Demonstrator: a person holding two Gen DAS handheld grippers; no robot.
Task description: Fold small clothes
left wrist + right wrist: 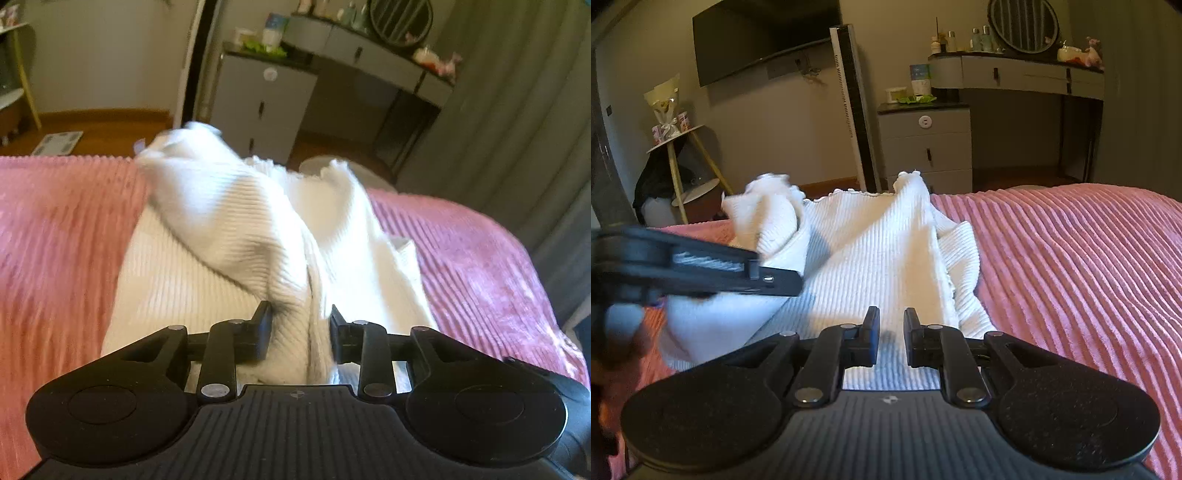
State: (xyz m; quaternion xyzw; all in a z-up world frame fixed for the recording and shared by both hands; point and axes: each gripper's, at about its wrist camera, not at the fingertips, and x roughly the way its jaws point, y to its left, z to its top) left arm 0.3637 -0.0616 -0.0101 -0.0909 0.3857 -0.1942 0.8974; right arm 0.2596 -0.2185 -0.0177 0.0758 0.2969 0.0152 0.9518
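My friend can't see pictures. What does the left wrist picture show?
The left tool holds a bunched fold of a white ribbed top, lifted over a pink ribbed bedspread. Behind stand a grey dressing table and grey curtains.

To my right the pink ribbed plush bedspread lies bare – open room for a gripper to pass there, and in my left view a bare stretch shows on the left as well. The middle is taken by the white ribbed knit garment, bunched and raised into a fold that blocks the way across. My left gripper reaches in from the left over the cloth, just beside my right gripper – little room between them. Beyond the bed's far edge stands a grey drawer cabinet.
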